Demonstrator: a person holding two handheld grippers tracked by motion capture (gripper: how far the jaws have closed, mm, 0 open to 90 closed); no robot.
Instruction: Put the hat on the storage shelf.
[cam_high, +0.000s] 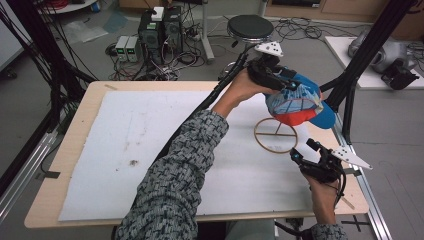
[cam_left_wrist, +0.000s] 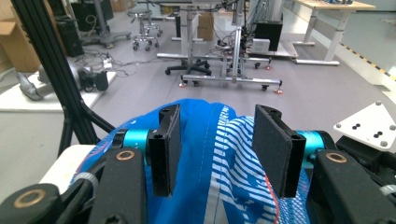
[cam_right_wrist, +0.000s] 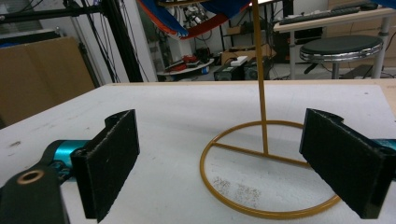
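A blue, white and red cap (cam_high: 295, 102) sits on top of a gold wire stand (cam_high: 276, 135) at the table's right side. My left gripper (cam_high: 287, 82) reaches over the cap from the left. In the left gripper view its jaws stand apart over the cap's blue striped crown (cam_left_wrist: 219, 186), and the pads (cam_left_wrist: 275, 149) do not press on the fabric. My right gripper (cam_high: 302, 150) is low near the table's front right, open, and faces the stand's ring base (cam_right_wrist: 271, 205). The stand's thin pole (cam_right_wrist: 259, 84) rises to the cap's rim (cam_right_wrist: 177, 21).
A white mat (cam_high: 150, 150) covers the wooden table (cam_high: 75, 130). A black frame post (cam_high: 360, 55) slants close behind the cap. On the floor beyond are a round stool (cam_high: 250, 26), computer boxes (cam_high: 160, 27) and tangled cables.
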